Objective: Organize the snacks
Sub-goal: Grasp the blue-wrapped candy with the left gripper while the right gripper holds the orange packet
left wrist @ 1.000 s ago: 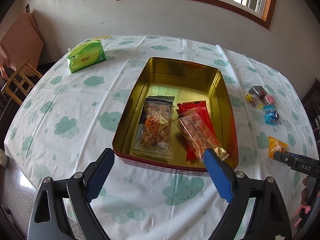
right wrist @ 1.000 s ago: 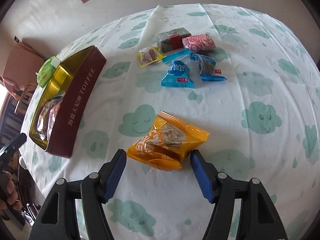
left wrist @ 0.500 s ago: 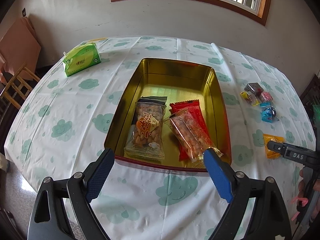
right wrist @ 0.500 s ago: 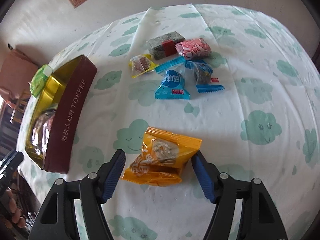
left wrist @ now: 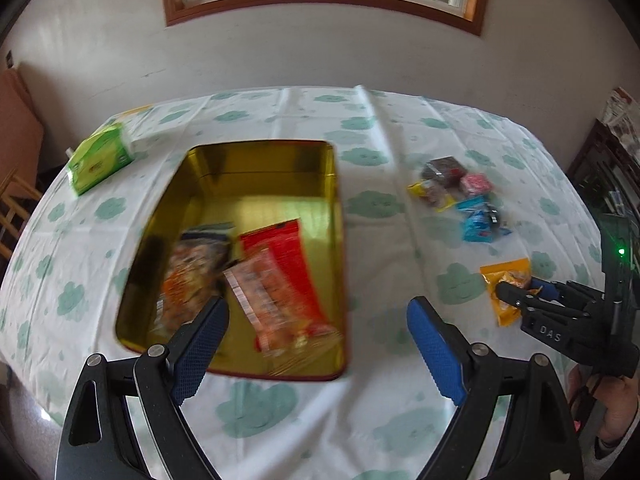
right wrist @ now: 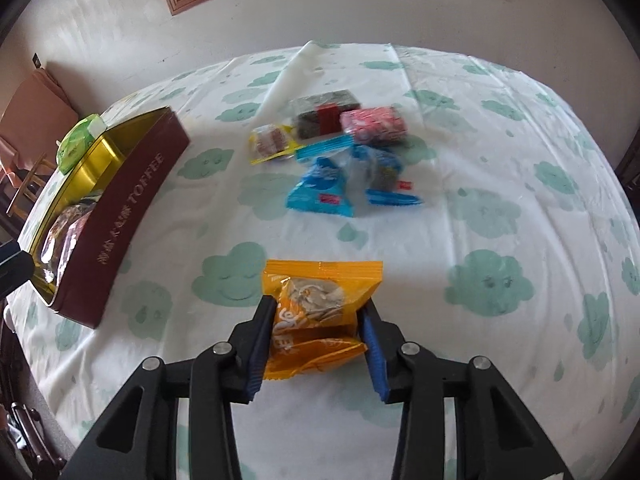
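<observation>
**Right fingers close on the orange packet**

Left wrist: my left gripper (left wrist: 316, 344) hangs spread wide before the gold tin (left wrist: 338, 240), which has slid leftward.

Right wrist: my right gripper (right wrist: 318, 330), open earlier, now pinches the orange packet (right wrist: 320, 300) on the tablecloth (right wrist: 500, 160).

Two low wrist views, shared tin (left wrist: 338, 216)

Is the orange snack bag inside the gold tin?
No, the orange snack bag lies on the tablecloth, pinched by the right gripper.

"TOFFEE" on the tin (right wrist: 132, 216); "DAS" on the right gripper (left wrist: 524, 294).
</observation>
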Tool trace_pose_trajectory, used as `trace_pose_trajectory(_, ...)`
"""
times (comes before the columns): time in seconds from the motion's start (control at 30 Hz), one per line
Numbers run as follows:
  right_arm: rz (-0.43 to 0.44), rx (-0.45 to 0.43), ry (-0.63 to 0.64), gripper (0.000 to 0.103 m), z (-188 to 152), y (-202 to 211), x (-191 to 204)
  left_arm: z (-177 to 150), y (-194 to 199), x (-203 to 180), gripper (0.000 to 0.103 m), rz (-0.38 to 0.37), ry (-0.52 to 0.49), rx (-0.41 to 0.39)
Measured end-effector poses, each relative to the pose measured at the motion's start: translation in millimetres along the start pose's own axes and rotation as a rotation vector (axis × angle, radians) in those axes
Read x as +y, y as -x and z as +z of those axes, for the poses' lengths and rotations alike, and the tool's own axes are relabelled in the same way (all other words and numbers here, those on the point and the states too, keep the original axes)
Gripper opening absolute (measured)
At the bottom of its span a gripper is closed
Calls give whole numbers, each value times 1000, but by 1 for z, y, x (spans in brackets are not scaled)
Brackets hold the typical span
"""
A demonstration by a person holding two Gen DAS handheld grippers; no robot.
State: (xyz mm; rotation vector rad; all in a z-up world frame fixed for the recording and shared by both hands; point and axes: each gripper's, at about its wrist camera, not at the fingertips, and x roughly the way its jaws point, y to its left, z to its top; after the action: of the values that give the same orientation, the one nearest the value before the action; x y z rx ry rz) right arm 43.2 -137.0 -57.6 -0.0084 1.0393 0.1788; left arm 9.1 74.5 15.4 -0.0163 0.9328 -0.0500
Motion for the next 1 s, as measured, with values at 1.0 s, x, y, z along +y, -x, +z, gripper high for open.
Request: trace_pose_trajectory(1.0,-210,-181,-96,42,17,0,-140,57,-120,-147,49,-226,-62,133)
